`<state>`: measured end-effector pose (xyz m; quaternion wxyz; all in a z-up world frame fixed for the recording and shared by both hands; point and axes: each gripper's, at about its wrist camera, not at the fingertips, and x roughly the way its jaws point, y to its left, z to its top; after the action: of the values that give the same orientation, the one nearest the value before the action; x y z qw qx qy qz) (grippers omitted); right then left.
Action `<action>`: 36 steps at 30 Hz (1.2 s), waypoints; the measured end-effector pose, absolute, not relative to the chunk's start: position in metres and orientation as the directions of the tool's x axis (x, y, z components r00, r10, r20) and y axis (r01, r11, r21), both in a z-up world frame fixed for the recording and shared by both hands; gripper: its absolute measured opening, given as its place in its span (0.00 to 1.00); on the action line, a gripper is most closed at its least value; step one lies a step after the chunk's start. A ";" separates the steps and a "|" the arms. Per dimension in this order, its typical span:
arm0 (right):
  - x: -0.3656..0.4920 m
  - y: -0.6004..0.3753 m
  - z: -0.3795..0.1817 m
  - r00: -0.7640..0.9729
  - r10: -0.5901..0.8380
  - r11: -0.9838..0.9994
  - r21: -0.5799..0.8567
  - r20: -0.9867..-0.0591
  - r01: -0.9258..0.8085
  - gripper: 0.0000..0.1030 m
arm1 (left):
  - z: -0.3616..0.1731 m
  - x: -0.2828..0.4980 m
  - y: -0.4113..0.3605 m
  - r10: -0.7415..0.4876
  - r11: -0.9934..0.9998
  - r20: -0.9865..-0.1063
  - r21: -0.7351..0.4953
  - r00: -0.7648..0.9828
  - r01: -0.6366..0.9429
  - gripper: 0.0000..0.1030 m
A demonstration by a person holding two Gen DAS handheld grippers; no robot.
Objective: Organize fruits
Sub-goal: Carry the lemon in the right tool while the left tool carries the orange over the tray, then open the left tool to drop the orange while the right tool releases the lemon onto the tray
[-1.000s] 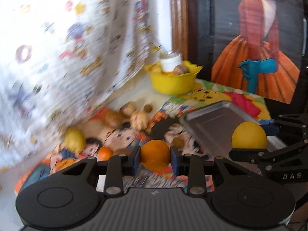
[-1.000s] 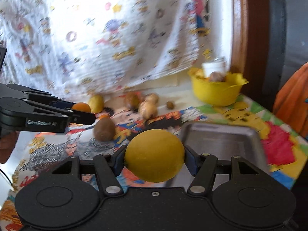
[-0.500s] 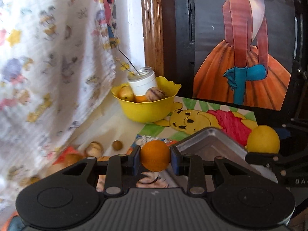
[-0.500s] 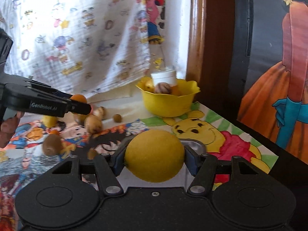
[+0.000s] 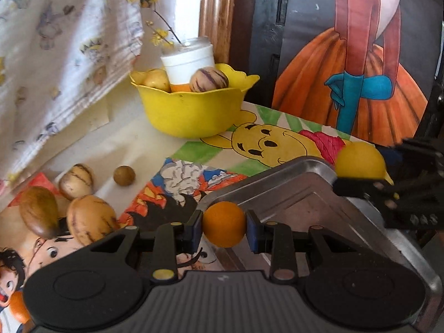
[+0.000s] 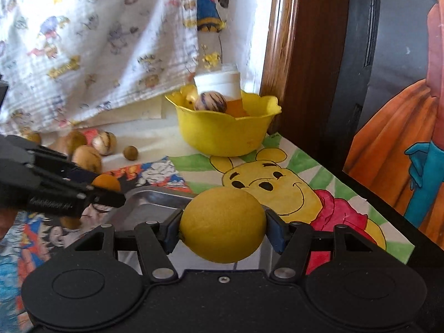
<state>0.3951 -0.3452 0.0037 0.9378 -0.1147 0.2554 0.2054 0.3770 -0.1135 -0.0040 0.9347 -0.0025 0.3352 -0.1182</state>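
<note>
My left gripper (image 5: pixel 224 229) is shut on a small orange fruit (image 5: pixel 223 228), held over the near left corner of a metal tray (image 5: pixel 319 205). My right gripper (image 6: pixel 222 231) is shut on a yellow lemon (image 6: pixel 222 224), held over the tray's (image 6: pixel 149 202) right side. The lemon also shows at the right of the left wrist view (image 5: pixel 359 161). The orange fruit shows in the right wrist view (image 6: pixel 106 182). A yellow bowl (image 5: pixel 191 111) holds several fruits and a white cup (image 5: pixel 188 63).
Several brown and striped fruits (image 5: pixel 91 219) lie on the cartoon-print table cover left of the tray. A small round brown fruit (image 5: pixel 124 175) lies near them. A printed cloth (image 5: pixel 63 41) hangs at the back left. A painted panel (image 5: pixel 360 69) stands behind.
Both grippers have swung right and forward with their fruits. The bowl now looks closer, and both fruits are over the tray.
</note>
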 end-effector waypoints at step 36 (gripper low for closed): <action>0.424 -0.341 -0.013 0.758 0.329 0.888 -0.089 -0.563 -0.451 0.71 | -0.018 0.382 -0.129 -0.231 0.966 -0.618 -0.055 0.752 0.252 0.57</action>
<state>0.4243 -0.3408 -0.0130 0.9311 -0.1100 0.2776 0.2094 0.3821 -0.1289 -0.0176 0.9358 0.0160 0.3278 -0.1290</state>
